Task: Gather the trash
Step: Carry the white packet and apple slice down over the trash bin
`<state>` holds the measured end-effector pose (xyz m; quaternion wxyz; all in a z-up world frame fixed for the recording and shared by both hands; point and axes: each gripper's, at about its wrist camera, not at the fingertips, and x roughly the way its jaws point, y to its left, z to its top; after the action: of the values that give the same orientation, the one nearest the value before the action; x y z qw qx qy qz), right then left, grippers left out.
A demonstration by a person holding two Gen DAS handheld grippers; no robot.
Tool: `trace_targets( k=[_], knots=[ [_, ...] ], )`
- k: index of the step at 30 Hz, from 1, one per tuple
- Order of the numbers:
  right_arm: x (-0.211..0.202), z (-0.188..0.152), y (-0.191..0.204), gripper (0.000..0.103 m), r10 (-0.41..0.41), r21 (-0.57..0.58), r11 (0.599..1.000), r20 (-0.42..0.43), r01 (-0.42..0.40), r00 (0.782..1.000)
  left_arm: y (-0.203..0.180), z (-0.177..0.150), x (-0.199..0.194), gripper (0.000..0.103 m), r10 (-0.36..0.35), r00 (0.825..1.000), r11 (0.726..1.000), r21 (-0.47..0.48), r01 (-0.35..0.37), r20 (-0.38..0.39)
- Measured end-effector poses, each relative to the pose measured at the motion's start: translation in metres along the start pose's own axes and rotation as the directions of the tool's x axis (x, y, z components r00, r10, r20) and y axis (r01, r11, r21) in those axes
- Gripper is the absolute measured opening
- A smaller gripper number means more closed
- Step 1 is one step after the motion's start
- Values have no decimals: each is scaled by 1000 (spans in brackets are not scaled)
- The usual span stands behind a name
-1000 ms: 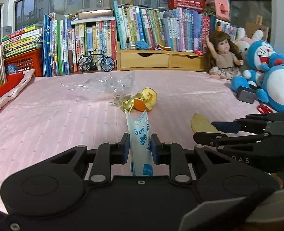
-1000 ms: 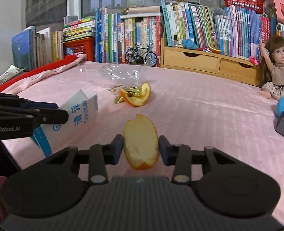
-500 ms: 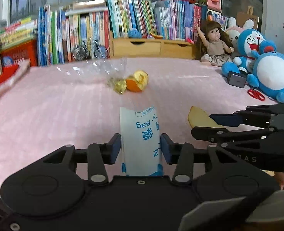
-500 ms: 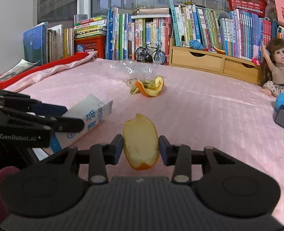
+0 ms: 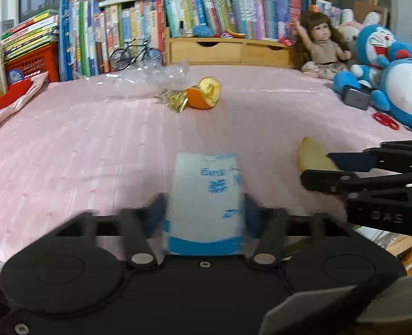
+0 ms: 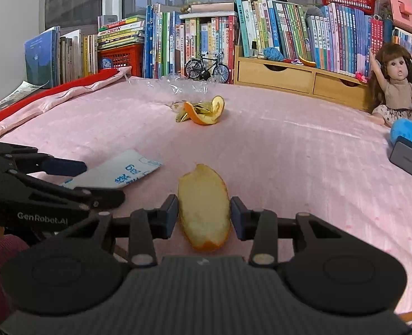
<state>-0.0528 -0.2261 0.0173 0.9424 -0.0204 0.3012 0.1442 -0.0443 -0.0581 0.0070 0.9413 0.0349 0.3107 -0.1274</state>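
A white bag with blue print lies flat between the jaws of my left gripper, low over the pink bed's near edge. The pads flank its side edges and the jaws stand apart; no squeeze shows. In the right wrist view the bag pokes out past the left gripper. My right gripper is shut on a pale orange peel strip, also visible as the peel in the left wrist view. Farther out lie a curled orange peel, a gold wrapper and crumpled clear plastic.
Books, a toy bicycle and wooden drawers line the far edge of the pink bed. A doll, blue plush toys, a grey box and red scissors sit at the right. A red crate stands at the left.
The left jaws have opened from a narrow pinch on the upright bag, and the bag now lies flat between them. Both grippers have sunk a little. The right grip is unchanged.
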Motion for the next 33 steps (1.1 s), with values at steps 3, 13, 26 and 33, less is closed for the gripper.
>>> trace_targets(
  k=[3, 13, 26, 33],
  knots=[
    [0, -2, 1, 47, 4, 6, 1000, 3, -4, 1000, 0, -1, -10, 27, 4, 999, 1000, 13, -5, 39],
    [-8, -7, 6, 47, 27, 31, 999, 20, -27, 999, -8, -8, -39, 20, 1, 995, 996, 87, -10, 103],
    [-50, -30, 28, 46, 92, 57, 994, 26, -93, 995, -5, -31, -90, 20, -82, 994, 995, 69, 78, 68],
    [-70, -52, 40, 45, 115, 48, 992, -20, -114, 993, -5, -59, -106, 20, -99, 995, 991, 89, 98, 2]
  ],
)
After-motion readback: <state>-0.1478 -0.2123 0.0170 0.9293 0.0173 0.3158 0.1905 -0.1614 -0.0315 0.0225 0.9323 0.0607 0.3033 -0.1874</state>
